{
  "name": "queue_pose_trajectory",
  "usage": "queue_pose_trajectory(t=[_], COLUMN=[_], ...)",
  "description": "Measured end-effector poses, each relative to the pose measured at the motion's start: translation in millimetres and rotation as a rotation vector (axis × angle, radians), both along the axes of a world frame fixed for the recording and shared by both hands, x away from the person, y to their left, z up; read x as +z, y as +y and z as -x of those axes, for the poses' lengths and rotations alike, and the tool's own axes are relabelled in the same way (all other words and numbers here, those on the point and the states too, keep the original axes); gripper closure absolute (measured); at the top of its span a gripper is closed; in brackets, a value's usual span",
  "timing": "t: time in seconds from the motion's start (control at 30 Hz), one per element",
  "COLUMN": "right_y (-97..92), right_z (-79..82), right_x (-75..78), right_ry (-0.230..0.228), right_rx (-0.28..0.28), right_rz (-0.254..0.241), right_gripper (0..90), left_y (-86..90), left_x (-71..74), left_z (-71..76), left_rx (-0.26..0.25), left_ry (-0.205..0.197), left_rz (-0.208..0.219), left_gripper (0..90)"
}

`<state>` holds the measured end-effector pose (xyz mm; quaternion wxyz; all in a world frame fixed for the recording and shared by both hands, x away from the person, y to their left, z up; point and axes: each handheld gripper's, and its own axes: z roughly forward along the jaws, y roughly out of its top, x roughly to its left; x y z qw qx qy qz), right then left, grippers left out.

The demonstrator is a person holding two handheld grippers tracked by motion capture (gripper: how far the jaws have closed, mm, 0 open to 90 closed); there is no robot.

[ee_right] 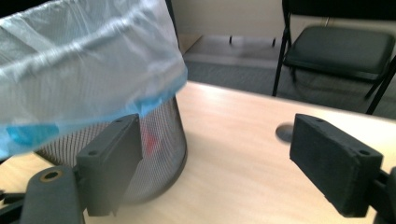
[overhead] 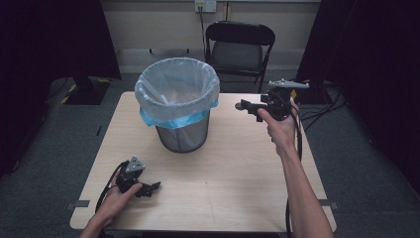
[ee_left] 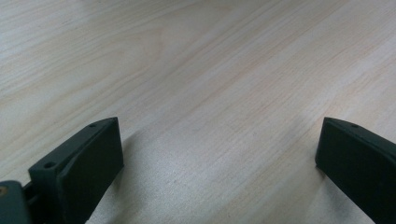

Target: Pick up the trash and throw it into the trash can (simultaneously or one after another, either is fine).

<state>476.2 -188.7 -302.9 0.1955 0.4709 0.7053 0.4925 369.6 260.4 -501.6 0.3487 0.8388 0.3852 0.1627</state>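
From the high view I see my left gripper low over the near-left part of the wooden table, held in my left hand; in the left gripper view its 2 black jaws stand wide apart with bare wood grain between them, so it is released and grasps nothing. My right gripper is raised over the far-right part of the table in my right hand, pointing left toward the bin; in the right gripper view its 2 jaws are also spread wide, nothing between them but tabletop. The black mesh wastebasket stands upright on the far middle of the table, lined with a pale blue plastic bag folded over its rim; through the mesh in the right gripper view I make out something red inside, too blurred to identify. A small round grey mark sits on the table to the basket's right. A black folding chair stands beyond the table's far edge.
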Motion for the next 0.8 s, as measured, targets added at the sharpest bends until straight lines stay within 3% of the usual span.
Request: queue_pose_trajectory(t=[0.13,0.3,0.4,0.63,0.8], right_y=[-9.2,-15.3,-19.5,-26.6,-32.6], right_z=[8.0,14.1,19.0,32.9,48.9], right_x=[-15.8,-28.7,-36.5,-53.1,-76.4], right_ry=[0.023,0.050,0.061,0.082,0.110], right_rx=[-0.029,-0.049,-0.031,-0.049,-0.081], right_rz=[0.035,0.043,0.027,0.063,0.124], right_gripper=[16.4,16.2,15.8,15.4,15.3], left_y=[-1.2,-1.1,-1.3,-1.3,-1.3], left_x=[-0.2,-0.2,0.0,-0.3,-0.3], left_z=[0.1,0.1,0.3,0.2,0.4], left_rx=[0.008,0.007,0.011,0.009,0.011], left_ry=[0.005,0.006,0.006,0.004,0.004], left_rz=[0.007,0.007,0.003,0.008,0.007], left_gripper=[0.0,0.0,0.0,0.0,0.0])
